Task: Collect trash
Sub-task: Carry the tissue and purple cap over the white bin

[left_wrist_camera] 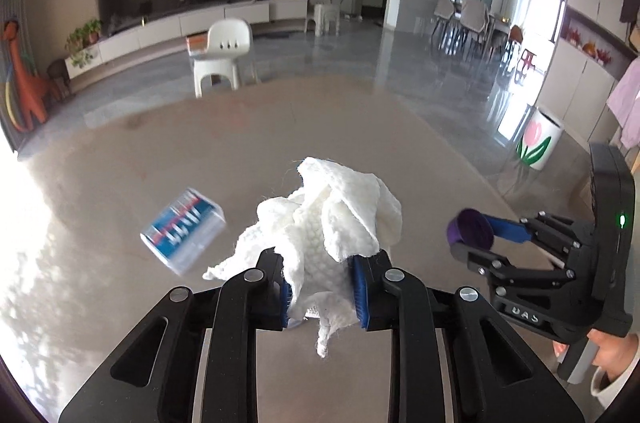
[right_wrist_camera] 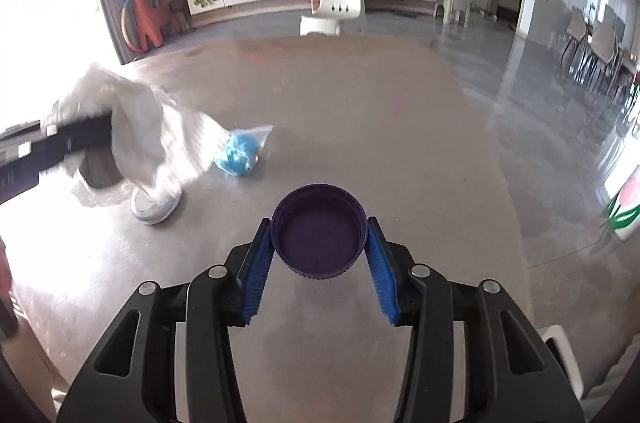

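Two hand-held grippers above a beige table [left_wrist_camera: 160,151], each carrying one piece of trash. The left gripper [left_wrist_camera: 322,283] is clamped on a crumpled white paper towel [left_wrist_camera: 328,219], its blue pads [left_wrist_camera: 360,287] pressing the wad from both sides; the towel stands up out of the fingers and a loose tail hangs below them. The right gripper [right_wrist_camera: 320,255] is closed on a purple bottle cap [right_wrist_camera: 319,233], held by its rim between the blue pads [right_wrist_camera: 256,275] with the hollow side facing the camera. In the left wrist view the right gripper [left_wrist_camera: 474,243] appears to the right of the towel, cap [left_wrist_camera: 470,229] in its tips. Left of the towel, a small blue-and-white packet [left_wrist_camera: 182,229] lies on the table, blurred. In the right wrist view a blue item in a clear bag [right_wrist_camera: 240,151] lies on the table beyond and left of the cap, and the towel [right_wrist_camera: 132,127] hangs farther left, over a round white object [right_wrist_camera: 154,207] that cannot be identified. A white bin with a painted tulip [left_wrist_camera: 538,139] stands on the floor, right of the table.
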The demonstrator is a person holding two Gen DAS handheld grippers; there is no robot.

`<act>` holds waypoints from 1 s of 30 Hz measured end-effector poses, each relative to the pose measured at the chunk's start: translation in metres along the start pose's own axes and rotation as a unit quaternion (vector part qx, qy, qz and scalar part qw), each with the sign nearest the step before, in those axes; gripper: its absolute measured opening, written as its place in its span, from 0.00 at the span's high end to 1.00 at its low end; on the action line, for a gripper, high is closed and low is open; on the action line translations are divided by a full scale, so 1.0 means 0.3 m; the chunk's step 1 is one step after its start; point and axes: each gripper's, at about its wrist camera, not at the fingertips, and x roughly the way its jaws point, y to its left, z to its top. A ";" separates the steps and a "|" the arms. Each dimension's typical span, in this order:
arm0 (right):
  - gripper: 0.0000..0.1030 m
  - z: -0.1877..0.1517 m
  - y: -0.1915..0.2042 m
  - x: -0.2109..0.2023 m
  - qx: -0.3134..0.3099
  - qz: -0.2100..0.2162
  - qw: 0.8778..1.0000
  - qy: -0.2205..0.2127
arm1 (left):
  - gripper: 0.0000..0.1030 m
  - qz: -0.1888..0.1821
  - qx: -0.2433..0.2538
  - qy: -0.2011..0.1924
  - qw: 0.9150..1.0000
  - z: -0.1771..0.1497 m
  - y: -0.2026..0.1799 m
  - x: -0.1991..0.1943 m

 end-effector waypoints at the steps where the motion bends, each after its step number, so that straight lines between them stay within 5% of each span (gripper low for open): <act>1: 0.54 0.006 0.000 -0.027 0.000 0.003 1.000 -0.004 | 0.78 0.001 0.003 -0.003 1.000 0.011 -0.001 -0.024; 14: 0.54 -0.010 -0.036 -0.338 0.012 0.006 0.998 -0.062 | 0.78 -0.011 0.060 -0.041 0.997 0.085 -0.180 -0.277; 30: 0.54 -0.332 -0.391 -0.645 0.074 -0.110 0.990 -0.054 | 0.78 -0.171 0.110 -0.003 0.979 -0.106 -0.760 -0.201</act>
